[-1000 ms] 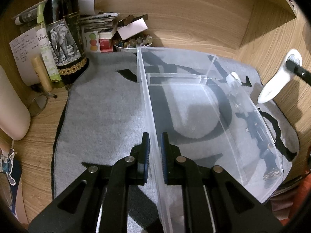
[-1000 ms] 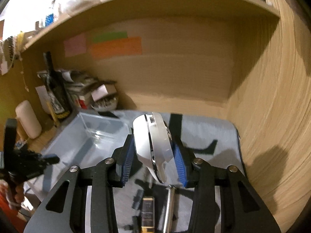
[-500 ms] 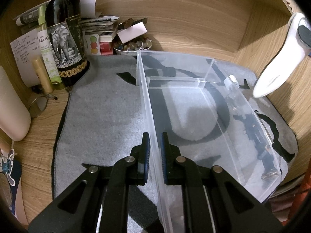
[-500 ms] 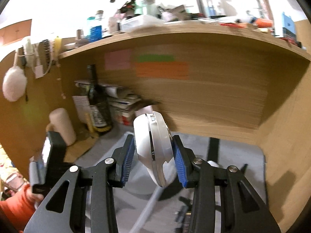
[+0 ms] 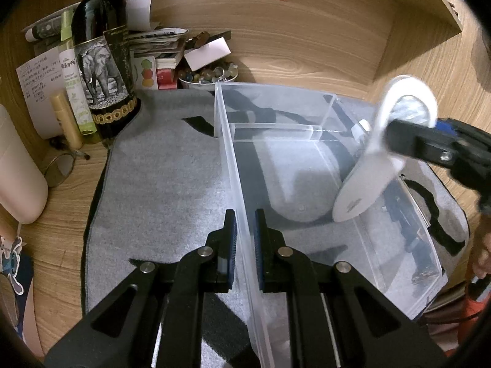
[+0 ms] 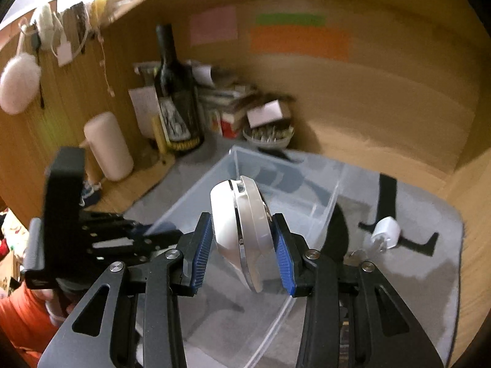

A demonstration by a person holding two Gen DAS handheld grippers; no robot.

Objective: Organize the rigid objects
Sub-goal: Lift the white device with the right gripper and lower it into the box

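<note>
Right gripper clamping white mouse, long axis tilting nose-down, hanging above clear bin's large compartment. Left gripper pinching bin's near wall, steadying.

Left wrist view looks down close along the clear bin's wall; right, blurrier, seemingly higher; both share bin and bottle.

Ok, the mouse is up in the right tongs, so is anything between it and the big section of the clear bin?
Nothing visible. The white mouse hangs in the right tongs over the clear bin, whose large compartment looks bare. The left tongs clamp the bin's left wall, clear of the drop; the divider sits farther back.
</note>
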